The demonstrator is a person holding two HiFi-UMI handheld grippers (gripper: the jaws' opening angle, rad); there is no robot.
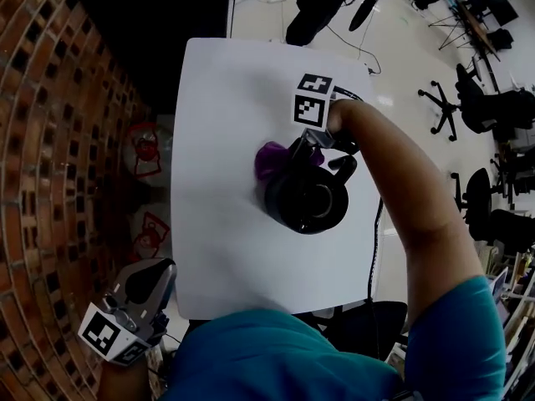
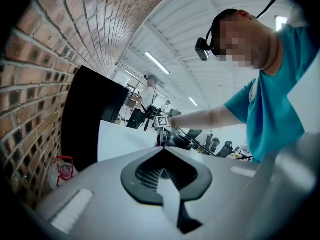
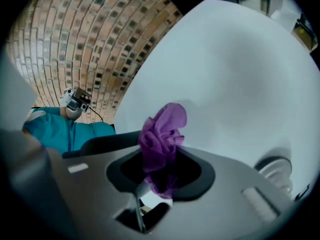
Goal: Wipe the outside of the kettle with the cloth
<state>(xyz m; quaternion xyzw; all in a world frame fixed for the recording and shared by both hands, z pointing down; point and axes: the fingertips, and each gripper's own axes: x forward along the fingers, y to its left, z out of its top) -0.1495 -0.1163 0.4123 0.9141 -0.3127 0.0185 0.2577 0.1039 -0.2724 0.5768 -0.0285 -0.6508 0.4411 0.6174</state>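
1. A black kettle [image 1: 307, 199] stands upright near the middle of a white table [image 1: 226, 257].
2. The right gripper [image 1: 305, 147] is at 12 o'clock from the kettle. It reaches down to the top edge of the kettle.
3. Its 2 jaws are squeezed tight on a purple cloth [image 1: 271, 159]. In the right gripper view the cloth sticks out past the jaws in a crumpled bunch.
4. In the head view the cloth sits at about 10 o'clock from the kettle. It is right by the kettle's outside and looks to be touching it.
5. The person's bare arm comes in from 4 o'clock and passes just beside the kettle.
6. The left gripper [image 1: 146, 286] is well apart from the kettle, at about 8 o'clock. It is held off the table, past the table's near left corner and close to a brick wall [image 1: 50, 157].
7. Its 2 jaws are closed together with nothing between them.
8. In the left gripper view the kettle and the right gripper look small, far across the table.
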